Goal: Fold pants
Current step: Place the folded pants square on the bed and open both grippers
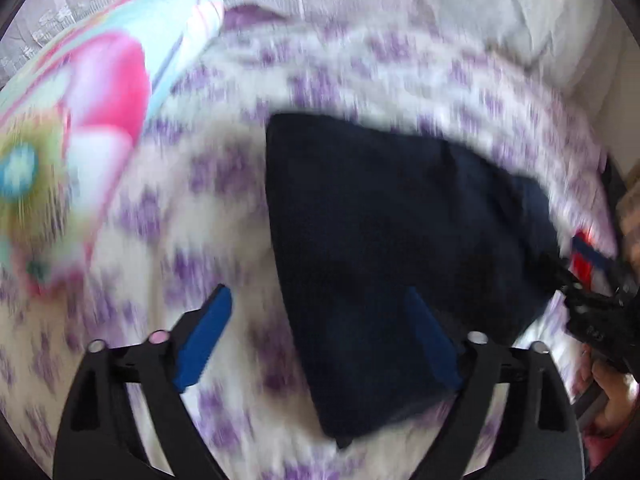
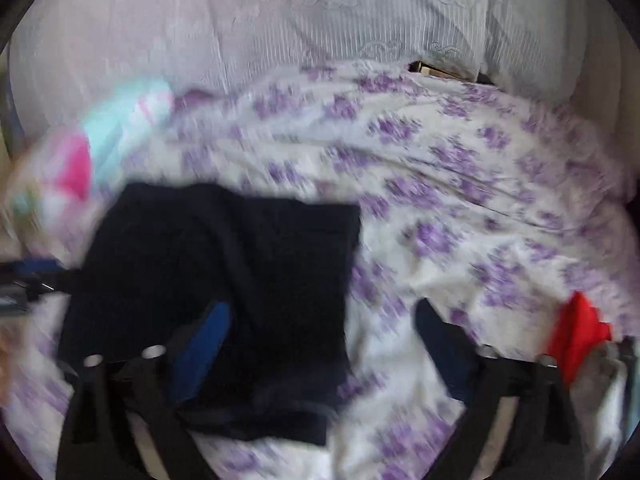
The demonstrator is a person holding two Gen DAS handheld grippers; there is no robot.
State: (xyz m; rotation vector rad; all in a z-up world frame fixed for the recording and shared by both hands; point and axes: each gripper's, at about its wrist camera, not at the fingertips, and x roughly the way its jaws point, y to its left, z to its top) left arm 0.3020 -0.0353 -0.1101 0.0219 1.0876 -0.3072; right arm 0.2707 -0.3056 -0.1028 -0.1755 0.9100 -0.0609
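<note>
The dark navy pants (image 1: 392, 248) lie folded into a compact rectangle on the white bedspread with purple flowers (image 1: 208, 208). My left gripper (image 1: 320, 300) is open above the pants' left edge, empty. In the right wrist view the pants (image 2: 224, 280) lie at the lower left. My right gripper (image 2: 324, 316) is open and empty over the pants' right edge. The other gripper (image 1: 592, 304) shows at the right edge of the left wrist view. Both views are blurred by motion.
A colourful pink and turquoise pillow (image 1: 88, 120) lies at the left of the bed. A white striped pillow or cover (image 2: 280, 32) lies at the back. A red cloth item (image 2: 576, 332) lies at the right on the bedspread (image 2: 460, 200).
</note>
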